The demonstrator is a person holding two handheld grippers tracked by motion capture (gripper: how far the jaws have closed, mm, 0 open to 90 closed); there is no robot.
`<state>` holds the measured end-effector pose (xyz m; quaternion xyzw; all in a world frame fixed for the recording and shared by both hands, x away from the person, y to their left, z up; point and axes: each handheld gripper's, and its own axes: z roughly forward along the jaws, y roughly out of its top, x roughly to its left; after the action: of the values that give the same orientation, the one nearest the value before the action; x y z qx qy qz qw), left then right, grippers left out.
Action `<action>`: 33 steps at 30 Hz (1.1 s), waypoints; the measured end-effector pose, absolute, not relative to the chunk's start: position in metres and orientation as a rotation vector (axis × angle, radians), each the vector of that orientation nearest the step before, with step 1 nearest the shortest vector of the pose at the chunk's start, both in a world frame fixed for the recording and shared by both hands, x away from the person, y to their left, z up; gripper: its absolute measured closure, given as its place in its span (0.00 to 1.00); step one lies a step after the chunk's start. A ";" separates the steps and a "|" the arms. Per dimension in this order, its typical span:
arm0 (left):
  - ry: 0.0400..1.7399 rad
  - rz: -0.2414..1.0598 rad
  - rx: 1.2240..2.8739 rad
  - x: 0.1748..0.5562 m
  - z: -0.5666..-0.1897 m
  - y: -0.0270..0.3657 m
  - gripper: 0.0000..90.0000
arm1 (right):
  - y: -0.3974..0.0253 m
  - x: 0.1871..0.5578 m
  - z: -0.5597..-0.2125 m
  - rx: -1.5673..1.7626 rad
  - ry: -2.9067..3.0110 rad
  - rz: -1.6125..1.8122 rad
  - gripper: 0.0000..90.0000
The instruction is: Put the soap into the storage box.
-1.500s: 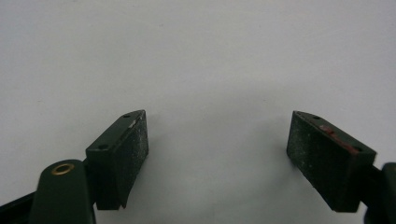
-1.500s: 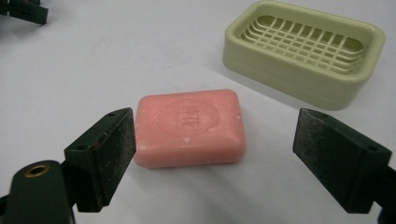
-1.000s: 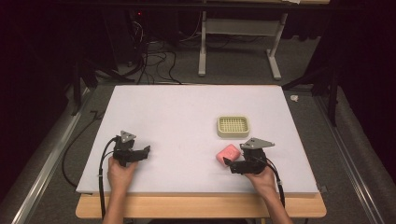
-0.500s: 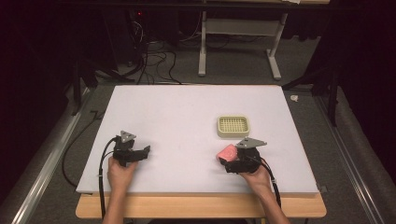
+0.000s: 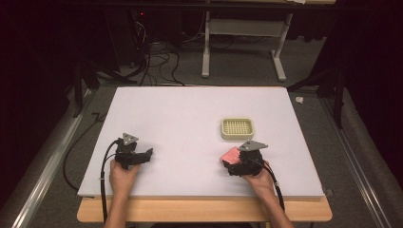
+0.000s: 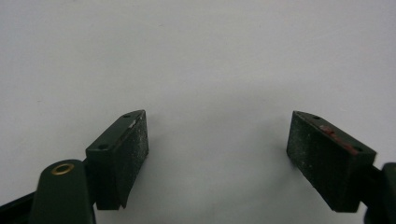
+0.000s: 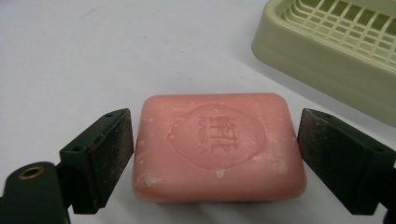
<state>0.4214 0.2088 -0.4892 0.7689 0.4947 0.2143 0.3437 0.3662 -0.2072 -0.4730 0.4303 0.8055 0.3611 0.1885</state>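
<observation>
The soap (image 7: 218, 147) lies crosswise between the right gripper (image 7: 215, 158)'s wide fingers (image 7: 109, 156), not yet clamped; left gripper (image 6: 217, 158) gapes idle.

Your right tongs (image 7: 215, 154) straddle the soap (image 7: 217, 147) on the tabletop (image 5: 190, 118), seemingly not touching; the soap dish (image 5: 237, 128) sits just behind; your left tongs (image 5: 147, 156) rest well apart leftward.

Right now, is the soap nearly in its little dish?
Not yet. Done: the right gripper has its open jaws either side of the pink soap. In hand: closing on it; the soap lies on the table. Left: lift it into the empty soap dish. The left gripper waits open.
</observation>
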 end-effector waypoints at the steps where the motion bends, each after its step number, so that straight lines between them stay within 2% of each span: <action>1: 1.286 0.556 1.998 0.421 -0.489 0.209 0.24 | -0.207 0.367 -0.474 1.214 2.265 1.015 0.14; 33: 1.285 0.557 1.998 0.421 -0.489 0.209 0.24 | -0.201 0.369 -0.482 1.219 2.311 0.948 0.15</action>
<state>0.4214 0.2087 -0.4892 0.7690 0.4947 0.2142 0.3436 0.3689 -0.2011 -0.4817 0.4315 0.8179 0.3355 0.1799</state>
